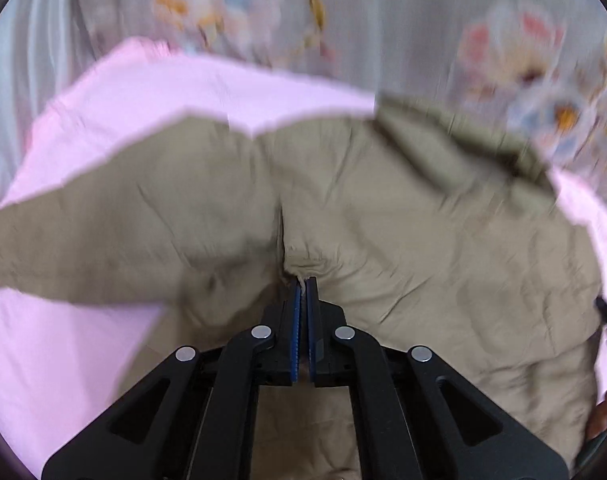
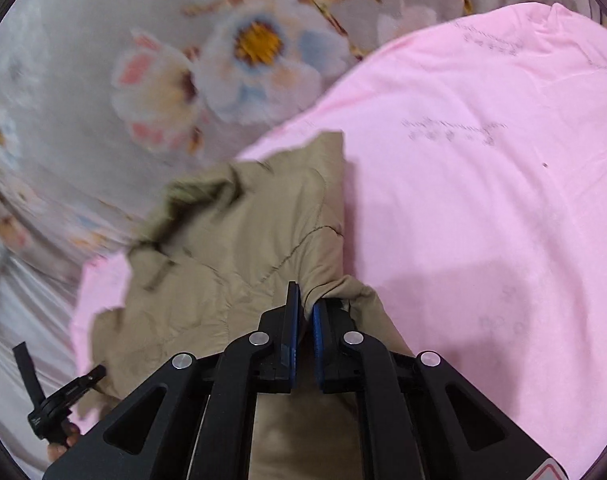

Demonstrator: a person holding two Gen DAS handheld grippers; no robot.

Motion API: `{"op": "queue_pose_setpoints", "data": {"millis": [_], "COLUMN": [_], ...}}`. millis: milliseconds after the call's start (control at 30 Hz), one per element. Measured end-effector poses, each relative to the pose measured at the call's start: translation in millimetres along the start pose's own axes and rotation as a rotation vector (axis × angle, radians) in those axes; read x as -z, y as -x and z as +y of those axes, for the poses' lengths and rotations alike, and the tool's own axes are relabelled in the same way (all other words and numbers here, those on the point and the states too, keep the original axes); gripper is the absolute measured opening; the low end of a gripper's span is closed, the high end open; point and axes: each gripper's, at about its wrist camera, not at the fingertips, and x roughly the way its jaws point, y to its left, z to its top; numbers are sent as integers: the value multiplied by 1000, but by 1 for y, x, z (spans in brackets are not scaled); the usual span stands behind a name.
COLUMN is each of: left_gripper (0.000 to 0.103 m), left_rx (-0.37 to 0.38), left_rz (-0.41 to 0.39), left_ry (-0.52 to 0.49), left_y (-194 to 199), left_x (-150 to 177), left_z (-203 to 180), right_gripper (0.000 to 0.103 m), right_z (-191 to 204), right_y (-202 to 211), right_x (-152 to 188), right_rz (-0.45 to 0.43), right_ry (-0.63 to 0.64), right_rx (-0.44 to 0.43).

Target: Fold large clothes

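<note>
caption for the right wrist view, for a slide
Right tool pinching a fold of the khaki garment on a pink sheet.

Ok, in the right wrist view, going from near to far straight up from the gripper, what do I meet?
Right gripper, shut on the khaki garment → pink sheet → floral bedding.

From my left wrist view, the jacket (image 1: pixel 383 216) lies spread on a cloth (image 1: pixel 155 92), which lies on the flowered bedsheet (image 1: pixel 403 28). From my right wrist view, the cloth extends right of the jacket, the bedsheet behind.
</note>
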Motion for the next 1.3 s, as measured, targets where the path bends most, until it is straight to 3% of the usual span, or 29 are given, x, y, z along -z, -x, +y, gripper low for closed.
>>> {"op": "queue_pose_setpoints", "data": {"millis": [167, 467, 800, 967, 1033, 1067, 1133, 1200, 1300], "left_gripper": [3, 6, 6, 6, 11, 18, 37, 60, 66], "left_rx": [-20, -80, -98, -71, -51, -47, -48, -55, -48], "left_rz": [-35, -27, -26, -26, -25, -24, -21, -70, -147], "left_ry": [-12, -60, -112, -104, -92, -85, -69, -45, -54], "left_y": [-7, -8, 28, 46, 52, 55, 69, 95, 133], "left_x": [19, 25, 70, 90, 91, 90, 83, 75, 63], "left_z": [1, -12, -4, 6, 11, 15, 23, 30, 22], "right_gripper": [6, 6, 6, 7, 10, 12, 18, 23, 30], "right_z": [-1, 3, -4, -10, -10, -9, -2, 13, 48], "right_y": [-12, -3, 34, 58, 65, 70, 85, 114, 139], "right_x": [18, 33, 76, 99, 104, 104, 101, 98, 98], "right_rz": [40, 16, 38, 37, 34, 36, 17, -64, -123], "right_ry": [53, 82, 66, 42, 43, 50, 78, 152, 259], "right_rx": [104, 166, 162, 145, 141, 148, 199, 240, 233]}}
